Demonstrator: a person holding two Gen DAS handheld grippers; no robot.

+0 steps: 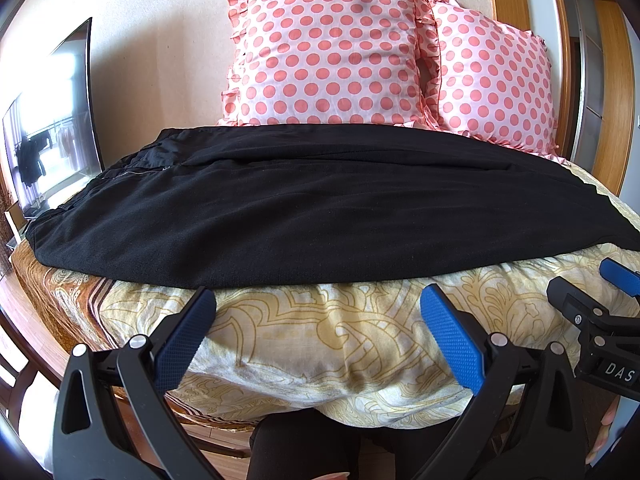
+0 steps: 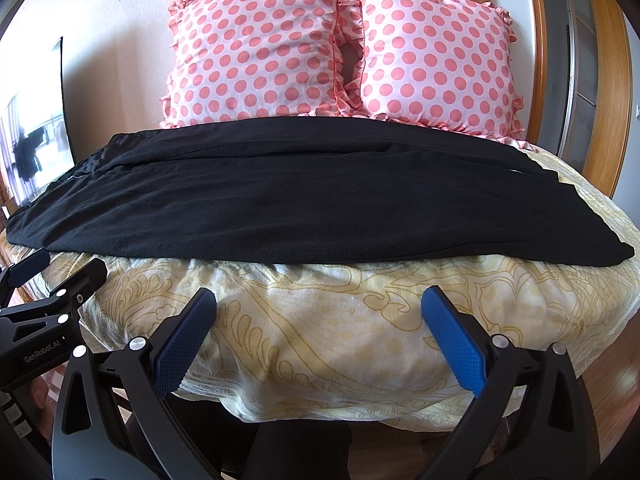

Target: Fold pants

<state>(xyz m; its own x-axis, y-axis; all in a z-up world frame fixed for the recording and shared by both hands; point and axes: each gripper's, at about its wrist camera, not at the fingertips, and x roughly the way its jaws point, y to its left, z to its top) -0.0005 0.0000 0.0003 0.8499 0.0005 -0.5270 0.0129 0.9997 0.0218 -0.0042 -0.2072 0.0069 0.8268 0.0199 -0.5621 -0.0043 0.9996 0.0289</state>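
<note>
Black pants (image 1: 320,204) lie flat across the bed, waistband at the left, legs running to the right; they also show in the right wrist view (image 2: 320,200). My left gripper (image 1: 318,304) is open and empty, held over the bedspread just short of the pants' near edge. My right gripper (image 2: 318,304) is open and empty, also just short of the near edge. The right gripper also shows at the right edge of the left wrist view (image 1: 592,300). The left gripper shows at the left edge of the right wrist view (image 2: 52,276).
A yellow patterned bedspread (image 1: 340,340) covers the bed. Two pink polka-dot pillows (image 1: 332,56) (image 2: 436,56) lean on the wall behind the pants. A television (image 1: 48,128) stands at the left. A wooden door frame (image 2: 600,80) is at the right.
</note>
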